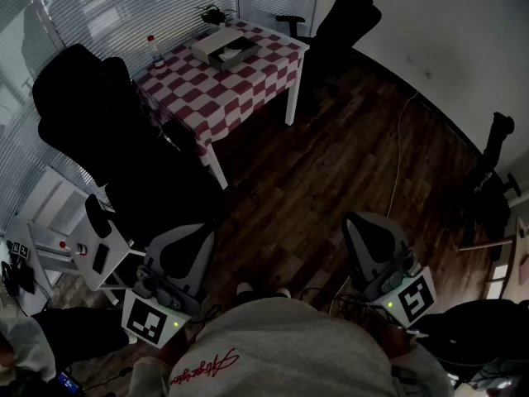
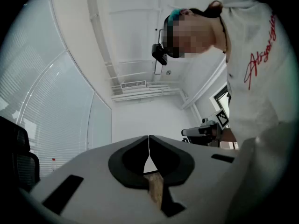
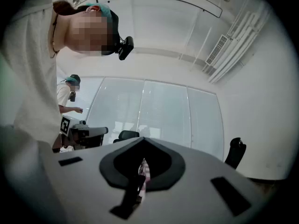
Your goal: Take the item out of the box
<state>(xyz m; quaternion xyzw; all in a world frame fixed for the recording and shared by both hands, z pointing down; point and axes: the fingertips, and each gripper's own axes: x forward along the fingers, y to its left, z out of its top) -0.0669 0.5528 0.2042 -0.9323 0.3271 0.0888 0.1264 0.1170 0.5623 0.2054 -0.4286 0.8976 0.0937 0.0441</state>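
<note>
Far off in the head view, an open white box (image 1: 225, 50) lies on a table with a red-and-white checked cloth (image 1: 248, 85). What is inside the box is too small to tell. Both grippers are held close to the person's body, well away from that table. My left gripper (image 1: 183, 236) is shut with nothing between its jaws; in the left gripper view, the left gripper (image 2: 149, 143) has its jaw tips meeting and points up at the room. My right gripper (image 1: 364, 223) is likewise shut and empty, and the right gripper (image 3: 142, 149) also tilts upward in its own view.
A bottle with a red cap (image 1: 154, 52) and a small plant (image 1: 212, 12) stand on the table. Black office chairs (image 1: 99, 131) (image 1: 347, 23) flank it. A white side stand (image 1: 74, 255) is at the left. A cable (image 1: 401, 147) runs over the wooden floor. A second person (image 3: 69, 97) stands by the windows.
</note>
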